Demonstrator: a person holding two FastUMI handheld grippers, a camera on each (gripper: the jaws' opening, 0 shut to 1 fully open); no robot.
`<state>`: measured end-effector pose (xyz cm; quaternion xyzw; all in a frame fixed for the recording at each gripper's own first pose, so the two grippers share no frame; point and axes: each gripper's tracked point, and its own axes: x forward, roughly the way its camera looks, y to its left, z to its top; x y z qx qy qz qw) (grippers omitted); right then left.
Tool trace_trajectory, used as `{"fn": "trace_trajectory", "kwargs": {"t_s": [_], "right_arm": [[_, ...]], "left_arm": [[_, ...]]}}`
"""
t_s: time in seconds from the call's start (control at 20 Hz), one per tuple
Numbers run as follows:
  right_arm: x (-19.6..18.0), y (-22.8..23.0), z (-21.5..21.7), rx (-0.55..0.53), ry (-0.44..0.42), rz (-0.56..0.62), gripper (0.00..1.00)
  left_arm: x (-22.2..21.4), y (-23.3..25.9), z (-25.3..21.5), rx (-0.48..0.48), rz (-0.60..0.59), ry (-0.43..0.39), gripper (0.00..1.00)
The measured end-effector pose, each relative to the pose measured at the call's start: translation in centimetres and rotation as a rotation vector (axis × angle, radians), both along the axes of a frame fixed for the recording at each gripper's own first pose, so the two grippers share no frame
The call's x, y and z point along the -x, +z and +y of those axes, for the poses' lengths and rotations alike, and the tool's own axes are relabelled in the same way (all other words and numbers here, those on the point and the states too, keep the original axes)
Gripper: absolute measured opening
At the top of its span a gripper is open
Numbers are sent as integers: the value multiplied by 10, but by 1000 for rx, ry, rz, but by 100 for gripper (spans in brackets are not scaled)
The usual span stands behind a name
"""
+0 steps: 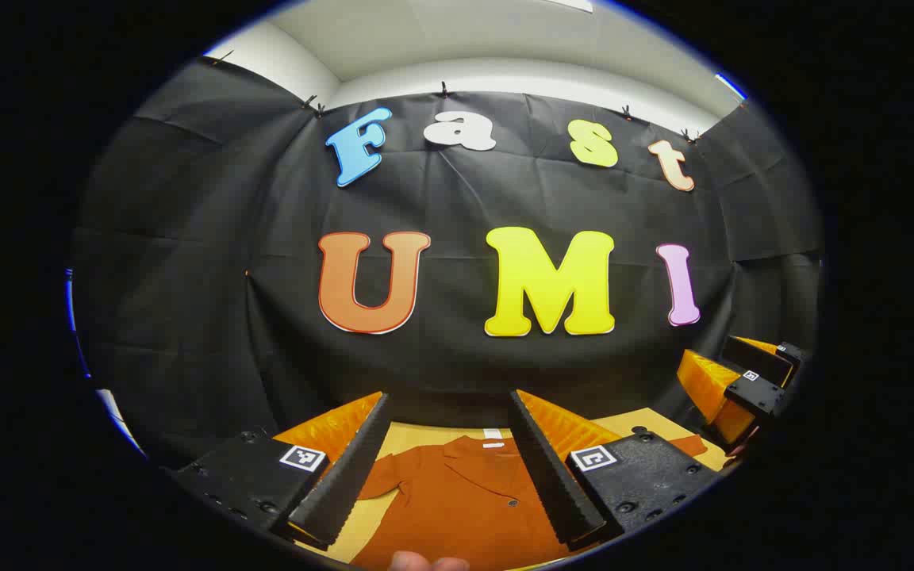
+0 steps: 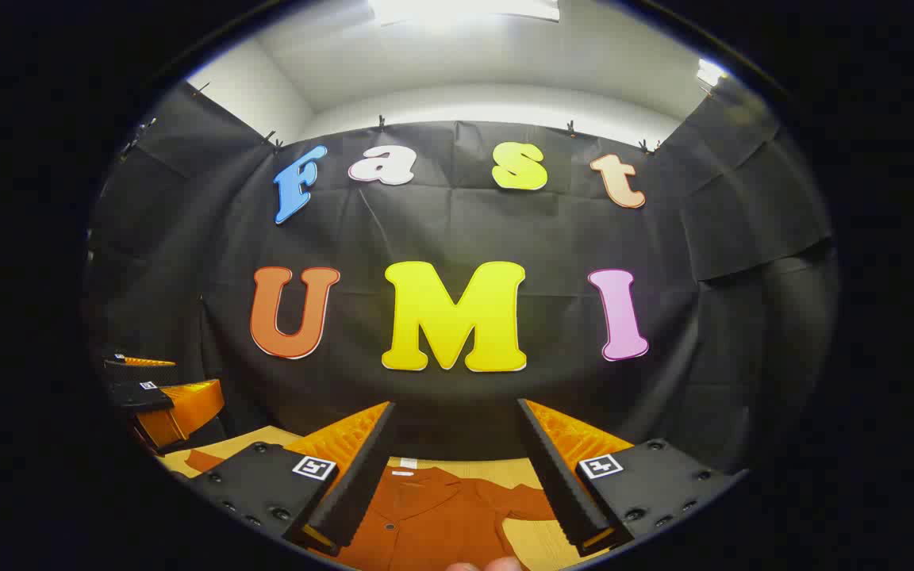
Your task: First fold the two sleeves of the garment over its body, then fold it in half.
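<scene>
I see both the left gripper and right gripper held wide open and empty above the orange garment on the table.

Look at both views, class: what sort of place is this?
Probably a recording booth, not a home: black cloth wall clipped up beneath a white ceiling, and a rust-coloured garment spread flat on a tabletop between the open left tool and right tool.
</scene>
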<state>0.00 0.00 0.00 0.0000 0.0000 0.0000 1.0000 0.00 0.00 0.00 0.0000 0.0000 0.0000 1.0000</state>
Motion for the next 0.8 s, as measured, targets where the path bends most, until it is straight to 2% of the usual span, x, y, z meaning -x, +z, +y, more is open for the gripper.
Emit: {"fn": "trace_trajectory", "kwargs": {"t_s": [0.8], "right_arm": [[-7,-4,-25,-22,-21,31,95]], "left_arm": [[-6,-8,-31,-16,8,-36,96]]}}
